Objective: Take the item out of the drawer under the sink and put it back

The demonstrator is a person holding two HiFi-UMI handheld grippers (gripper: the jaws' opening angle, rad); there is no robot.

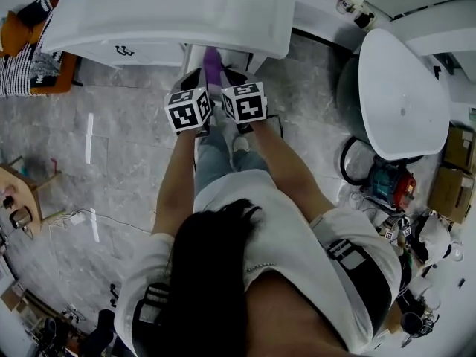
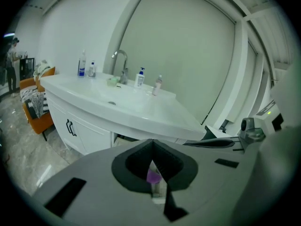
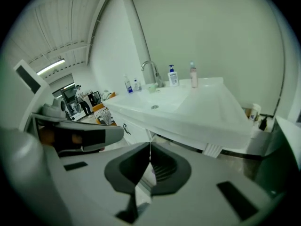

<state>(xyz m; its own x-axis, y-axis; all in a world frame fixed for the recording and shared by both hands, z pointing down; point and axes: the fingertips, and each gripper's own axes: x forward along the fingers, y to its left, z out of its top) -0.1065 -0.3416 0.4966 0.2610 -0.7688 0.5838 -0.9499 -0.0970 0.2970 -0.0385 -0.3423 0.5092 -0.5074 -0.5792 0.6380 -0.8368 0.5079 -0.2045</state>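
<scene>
A white sink tops a white vanity, and under its right part a drawer stands pulled out toward me. A purple item shows at the drawer, between my two grippers. My left gripper is just left of it, jaws shut with tips meeting; in the left gripper view the purple item shows beyond the jaws, and I cannot tell whether they touch it. My right gripper is just right of it, shut with nothing between its jaws. The sink fills the right gripper view ahead.
A faucet and several bottles stand on the sink's back edge. An orange chair with striped cloth is at the left. A white oval fixture, cardboard boxes and clutter lie at the right. Grey marble floor spreads left.
</scene>
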